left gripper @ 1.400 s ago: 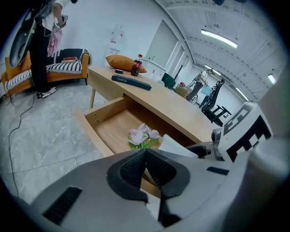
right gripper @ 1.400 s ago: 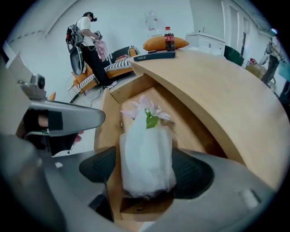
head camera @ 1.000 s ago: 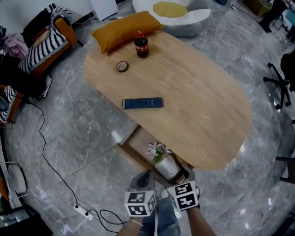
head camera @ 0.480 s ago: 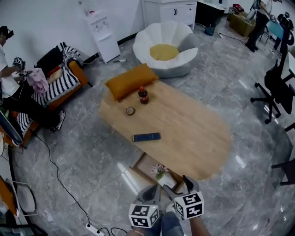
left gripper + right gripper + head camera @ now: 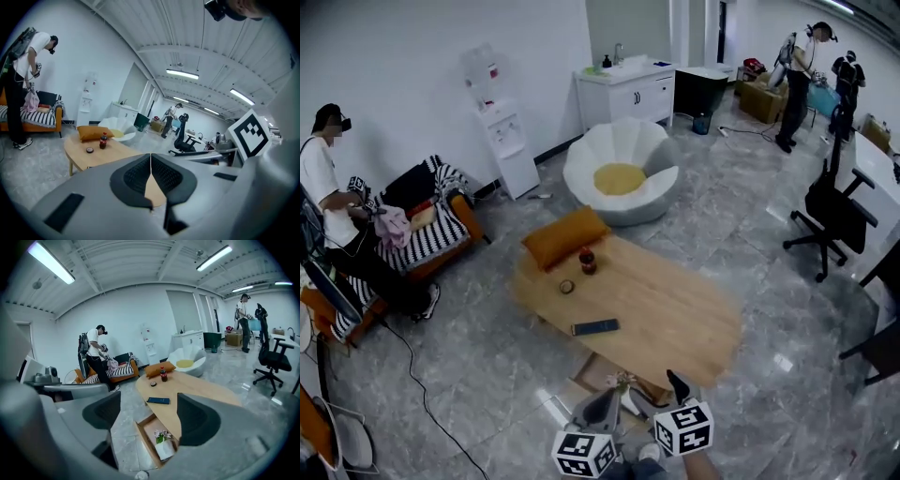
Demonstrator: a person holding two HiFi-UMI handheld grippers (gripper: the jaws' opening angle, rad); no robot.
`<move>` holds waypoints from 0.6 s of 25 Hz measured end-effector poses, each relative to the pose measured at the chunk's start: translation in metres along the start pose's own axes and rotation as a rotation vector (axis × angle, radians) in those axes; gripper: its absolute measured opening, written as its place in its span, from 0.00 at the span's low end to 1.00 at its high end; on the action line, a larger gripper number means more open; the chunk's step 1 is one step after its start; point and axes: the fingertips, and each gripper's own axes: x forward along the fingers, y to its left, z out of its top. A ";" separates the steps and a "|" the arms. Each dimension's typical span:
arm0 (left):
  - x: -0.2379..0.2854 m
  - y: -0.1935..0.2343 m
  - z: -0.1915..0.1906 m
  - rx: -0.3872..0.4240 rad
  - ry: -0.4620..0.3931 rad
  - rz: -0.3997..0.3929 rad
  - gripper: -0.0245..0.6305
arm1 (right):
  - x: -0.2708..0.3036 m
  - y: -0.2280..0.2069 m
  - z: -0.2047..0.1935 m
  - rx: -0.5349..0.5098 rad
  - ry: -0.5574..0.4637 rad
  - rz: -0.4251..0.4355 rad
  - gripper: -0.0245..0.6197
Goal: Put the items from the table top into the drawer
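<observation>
On the oval wooden table (image 5: 675, 319) stand a cola bottle (image 5: 588, 261) and a small round tin (image 5: 567, 287), with a flat dark blue item (image 5: 595, 327) and an orange cushion (image 5: 566, 236). Under the table's near edge a drawer (image 5: 592, 373) is pulled out, holding a potted flower (image 5: 622, 382). Both grippers hang well short of the table, above the floor. My left gripper (image 5: 602, 405) is shut with nothing in it; its pads (image 5: 140, 174) meet. My right gripper (image 5: 150, 416) stands open and empty, framing the drawer (image 5: 146, 427) and the blue item (image 5: 158, 401).
A white petal-shaped chair (image 5: 619, 178) stands beyond the table. A striped sofa (image 5: 422, 225) with a seated person (image 5: 328, 206) is at the left, near a water dispenser (image 5: 502, 141). An office chair (image 5: 834, 216) and standing people are at the right. A cable (image 5: 431, 394) runs over the floor.
The head view has pulled up and back, so the table looks smaller and farther. Both grippers rose with it. Nothing on the table or in the drawer moved.
</observation>
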 end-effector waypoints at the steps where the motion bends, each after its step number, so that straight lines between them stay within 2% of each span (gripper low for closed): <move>1: -0.006 -0.003 0.008 -0.003 -0.016 -0.001 0.05 | -0.006 0.003 0.004 0.009 -0.007 -0.001 0.61; 4: -0.023 -0.015 0.020 -0.010 -0.040 -0.004 0.05 | -0.031 0.012 0.016 0.010 -0.039 -0.021 0.57; 7: -0.038 -0.033 0.037 -0.006 -0.079 -0.071 0.05 | -0.049 0.026 0.032 -0.052 -0.076 -0.047 0.50; 9: -0.047 -0.046 0.048 0.022 -0.099 -0.120 0.05 | -0.057 0.038 0.041 -0.088 -0.105 -0.059 0.46; 15: -0.071 -0.065 0.066 0.085 -0.151 -0.155 0.05 | -0.080 0.065 0.056 -0.107 -0.178 -0.049 0.35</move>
